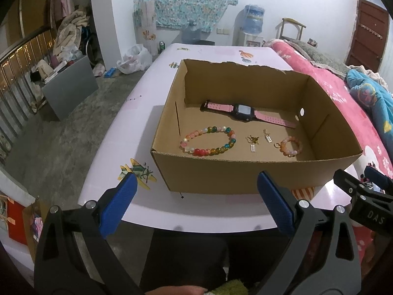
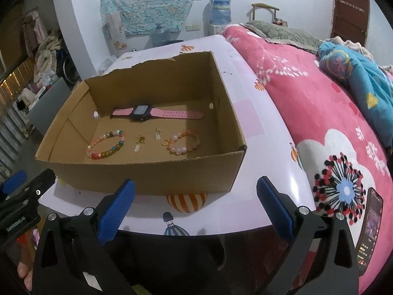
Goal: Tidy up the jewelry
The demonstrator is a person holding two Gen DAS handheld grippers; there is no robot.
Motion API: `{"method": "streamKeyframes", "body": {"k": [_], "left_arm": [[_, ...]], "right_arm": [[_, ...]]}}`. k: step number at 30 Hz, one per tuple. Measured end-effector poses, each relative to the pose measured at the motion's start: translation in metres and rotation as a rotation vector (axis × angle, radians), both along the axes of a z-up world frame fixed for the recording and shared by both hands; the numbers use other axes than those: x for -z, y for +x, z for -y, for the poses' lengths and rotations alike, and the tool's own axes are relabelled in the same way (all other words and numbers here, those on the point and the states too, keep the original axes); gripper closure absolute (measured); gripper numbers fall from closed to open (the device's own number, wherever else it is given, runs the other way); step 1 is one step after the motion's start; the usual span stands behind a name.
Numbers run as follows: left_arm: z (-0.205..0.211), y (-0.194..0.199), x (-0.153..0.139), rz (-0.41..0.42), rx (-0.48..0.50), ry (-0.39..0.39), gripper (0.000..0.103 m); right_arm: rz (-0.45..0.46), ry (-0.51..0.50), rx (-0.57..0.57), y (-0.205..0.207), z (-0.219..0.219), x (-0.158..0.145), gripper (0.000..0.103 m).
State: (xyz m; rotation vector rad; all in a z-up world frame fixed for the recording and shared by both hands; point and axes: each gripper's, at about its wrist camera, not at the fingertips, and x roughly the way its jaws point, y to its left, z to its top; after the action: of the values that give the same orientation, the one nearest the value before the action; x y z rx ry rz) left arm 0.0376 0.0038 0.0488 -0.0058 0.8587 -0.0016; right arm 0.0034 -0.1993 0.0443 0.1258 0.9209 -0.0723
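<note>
Jewelry sits mid-frame in the box, beyond my left tongs and right tongs, both spread apart, empty, equally near.

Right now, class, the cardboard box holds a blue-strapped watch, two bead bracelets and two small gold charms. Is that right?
Not quite: the watch has a pink strap, not blue, as the left wrist view shows. The rest stands: the cardboard box holds two bead bracelets and two small gold charms.

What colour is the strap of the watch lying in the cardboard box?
Pink, on the watch with a black case; the left wrist view shows it best.
</note>
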Motion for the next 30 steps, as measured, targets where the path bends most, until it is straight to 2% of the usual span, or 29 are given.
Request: {"method": "streamKeyframes", "body": {"k": [30], "left_arm": [[-0.0005,0.0037,0.0076,-0.046,0.009,-0.007,0.008]], "right_arm": [[-0.015,-0.001,-0.032,0.0017,-0.0061,0.0021,0.007]]}}
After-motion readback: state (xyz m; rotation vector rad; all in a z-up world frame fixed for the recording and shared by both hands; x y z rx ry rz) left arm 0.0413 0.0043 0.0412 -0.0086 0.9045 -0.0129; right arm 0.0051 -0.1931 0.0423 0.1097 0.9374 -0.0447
